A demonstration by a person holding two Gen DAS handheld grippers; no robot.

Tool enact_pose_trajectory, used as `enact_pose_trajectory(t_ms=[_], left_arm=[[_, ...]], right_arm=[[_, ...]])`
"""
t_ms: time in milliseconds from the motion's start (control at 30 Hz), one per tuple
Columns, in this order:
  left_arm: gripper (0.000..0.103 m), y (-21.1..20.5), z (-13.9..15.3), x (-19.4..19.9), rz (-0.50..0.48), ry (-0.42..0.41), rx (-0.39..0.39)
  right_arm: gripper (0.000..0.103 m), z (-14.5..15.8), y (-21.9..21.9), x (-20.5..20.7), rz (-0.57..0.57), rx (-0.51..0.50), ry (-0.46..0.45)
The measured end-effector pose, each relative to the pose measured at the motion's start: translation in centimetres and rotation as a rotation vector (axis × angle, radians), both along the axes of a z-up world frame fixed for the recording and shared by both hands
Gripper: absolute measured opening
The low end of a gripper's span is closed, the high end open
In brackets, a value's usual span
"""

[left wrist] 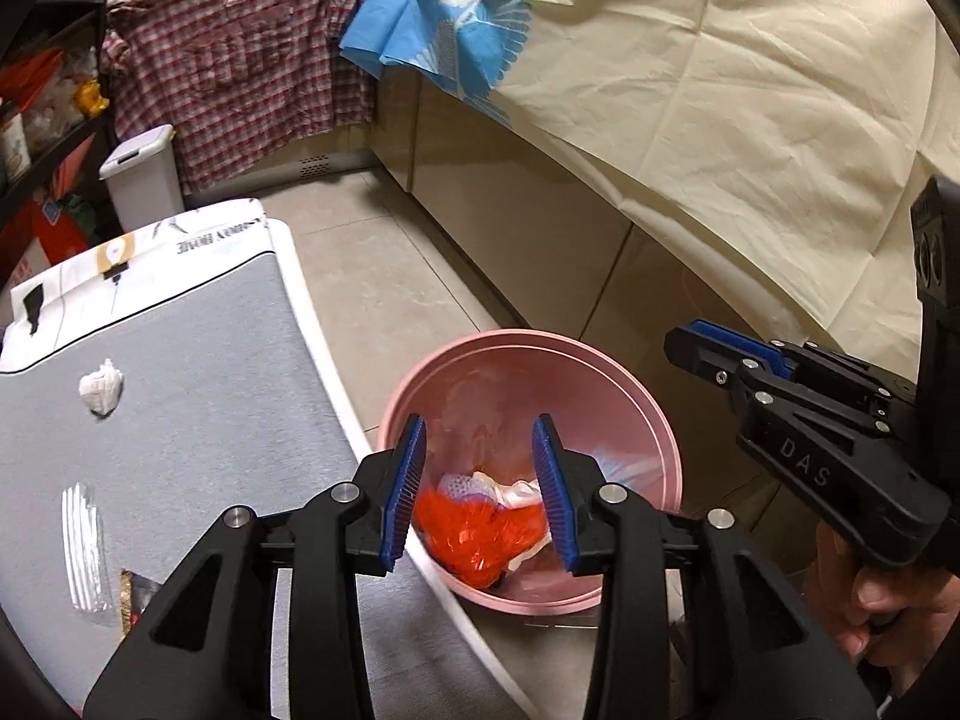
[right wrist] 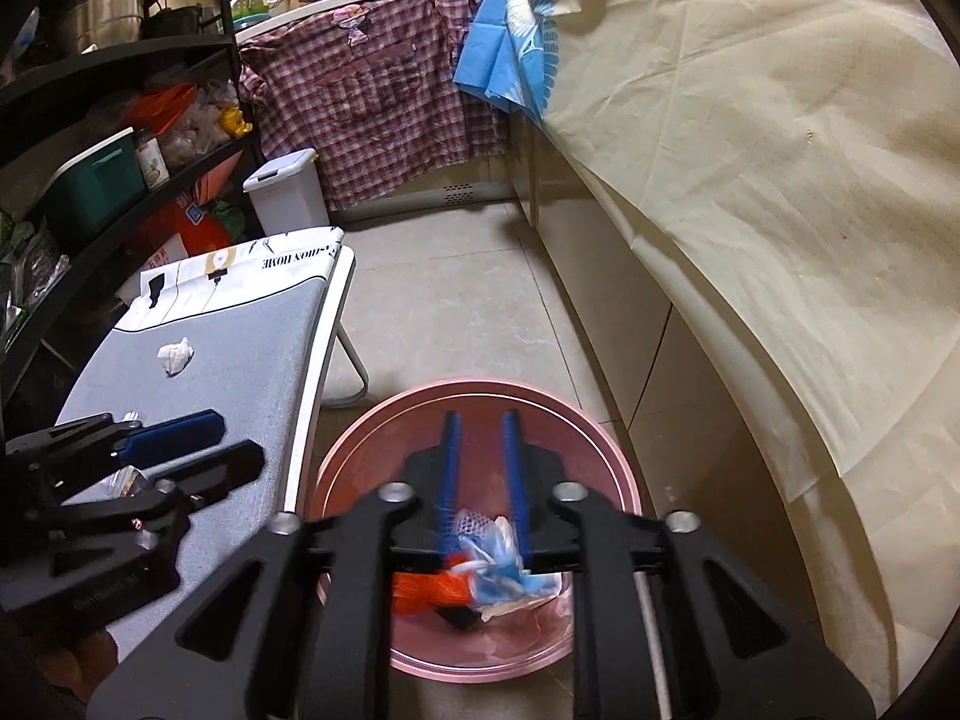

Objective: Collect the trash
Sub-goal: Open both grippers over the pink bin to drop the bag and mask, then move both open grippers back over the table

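Note:
A pink bin [left wrist: 651,420] stands on the floor beside the low grey-topped table [left wrist: 210,360]; in the right wrist view the bin [right wrist: 606,456] is below me. Inside lie an orange plastic wrapper [left wrist: 480,531] and white and blue scraps [right wrist: 510,576]. My left gripper [left wrist: 480,480] is open and empty above the bin. My right gripper [right wrist: 480,468] is open with a narrow gap above the bin, nothing held; it also shows in the left wrist view [left wrist: 720,348]. A crumpled white tissue [left wrist: 102,387] and a clear plastic wrapper [left wrist: 84,546] lie on the table.
A small white lidded bin [right wrist: 288,189] stands at the back. A cream cloth [right wrist: 750,180] covers the counter on the right. A plaid shirt [right wrist: 372,84] hangs ahead. Black shelves [right wrist: 90,120] with clutter stand on the left. A tiled floor [right wrist: 450,300] runs between.

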State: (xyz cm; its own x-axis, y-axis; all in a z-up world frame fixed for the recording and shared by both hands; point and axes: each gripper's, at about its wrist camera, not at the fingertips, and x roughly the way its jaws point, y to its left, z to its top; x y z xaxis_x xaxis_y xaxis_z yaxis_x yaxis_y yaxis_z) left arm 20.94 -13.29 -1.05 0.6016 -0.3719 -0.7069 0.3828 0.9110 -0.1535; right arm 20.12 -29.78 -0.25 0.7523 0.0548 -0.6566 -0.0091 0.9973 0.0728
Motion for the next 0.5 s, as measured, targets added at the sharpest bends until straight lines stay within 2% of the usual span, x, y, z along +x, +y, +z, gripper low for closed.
enact_pose_trajectory(t_ms=[500], left_arm=[[0.036,9.1,2.5,-1.6,0.118,-0.059,-0.049]], right_arm=[[0.024,1.4,4.1,-1.3,0.119,-0.007,-0.075]])
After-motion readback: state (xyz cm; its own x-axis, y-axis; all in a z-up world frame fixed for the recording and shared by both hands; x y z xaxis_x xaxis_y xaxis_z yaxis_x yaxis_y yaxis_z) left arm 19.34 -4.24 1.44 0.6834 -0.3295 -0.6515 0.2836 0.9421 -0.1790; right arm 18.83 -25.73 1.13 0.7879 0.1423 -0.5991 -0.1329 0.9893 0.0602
